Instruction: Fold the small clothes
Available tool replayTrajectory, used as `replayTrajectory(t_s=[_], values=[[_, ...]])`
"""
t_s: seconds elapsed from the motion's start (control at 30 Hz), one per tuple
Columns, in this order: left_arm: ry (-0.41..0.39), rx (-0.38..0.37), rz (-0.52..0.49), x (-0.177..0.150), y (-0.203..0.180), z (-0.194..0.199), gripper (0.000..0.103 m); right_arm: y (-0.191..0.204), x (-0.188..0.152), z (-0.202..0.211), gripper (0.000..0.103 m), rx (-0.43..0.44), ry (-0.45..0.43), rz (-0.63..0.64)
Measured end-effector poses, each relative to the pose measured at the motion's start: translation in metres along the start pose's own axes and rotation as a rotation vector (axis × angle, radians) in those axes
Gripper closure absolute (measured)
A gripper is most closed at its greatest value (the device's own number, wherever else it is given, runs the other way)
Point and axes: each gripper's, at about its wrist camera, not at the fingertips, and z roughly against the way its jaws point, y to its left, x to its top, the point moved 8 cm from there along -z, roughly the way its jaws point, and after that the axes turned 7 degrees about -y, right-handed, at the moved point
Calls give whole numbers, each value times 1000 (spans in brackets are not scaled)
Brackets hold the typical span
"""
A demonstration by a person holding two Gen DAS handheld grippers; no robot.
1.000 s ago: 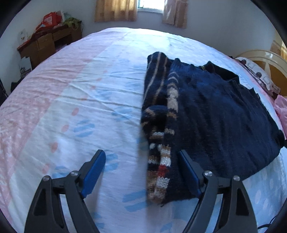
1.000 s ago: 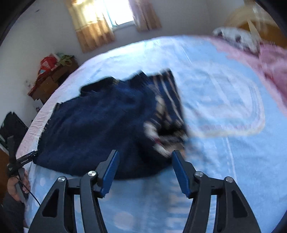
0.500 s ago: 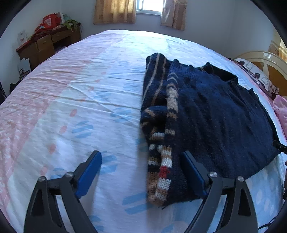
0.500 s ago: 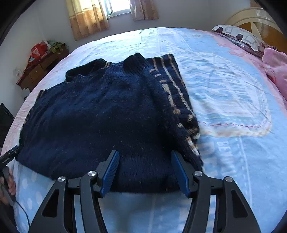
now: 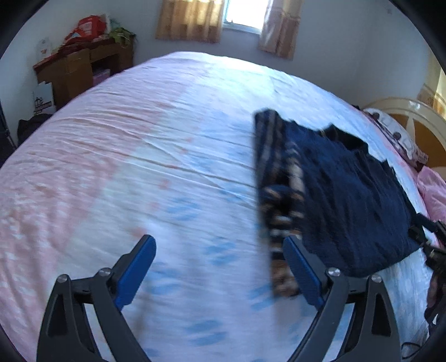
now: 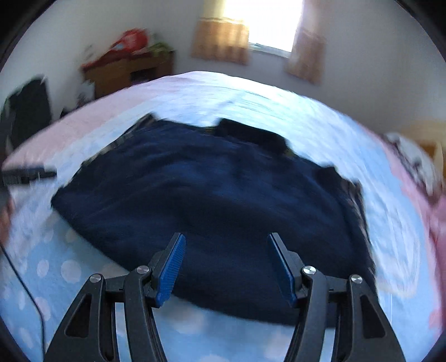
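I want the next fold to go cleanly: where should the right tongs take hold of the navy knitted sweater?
Grip the navy knitted sweater at its near hem, coming in low from the near side: that edge lies flat on the bed directly before the open right tongs.

Motion blur smears the sweater (image 6: 211, 200) and its striped sleeve (image 5: 278, 211).

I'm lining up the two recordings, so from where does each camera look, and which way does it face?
Left wrist: sits on the left tool, looking along its open blue fingers across the bed toward the window; the sweater lies to its right, and the other tool shows at the right edge.
Right wrist: sits on the right tool, open, looking straight over the sweater toward the window; a hand shows, blurred, at the left edge.
Shared: sweater, bed, window, curtains, wooden desk.
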Motion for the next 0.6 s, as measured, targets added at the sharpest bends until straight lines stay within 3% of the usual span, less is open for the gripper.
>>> replayTrajectory(t_s=[0.2, 0.4, 0.6], values=[[-52, 44, 53, 18, 57, 17, 5, 97, 12, -10, 36, 104, -26, 164], [-58, 2, 102, 29, 80, 9, 5, 183, 11, -11, 35, 165, -63, 357], [18, -149, 163, 32, 65, -12, 5, 219, 9, -36, 35, 62, -79, 526]])
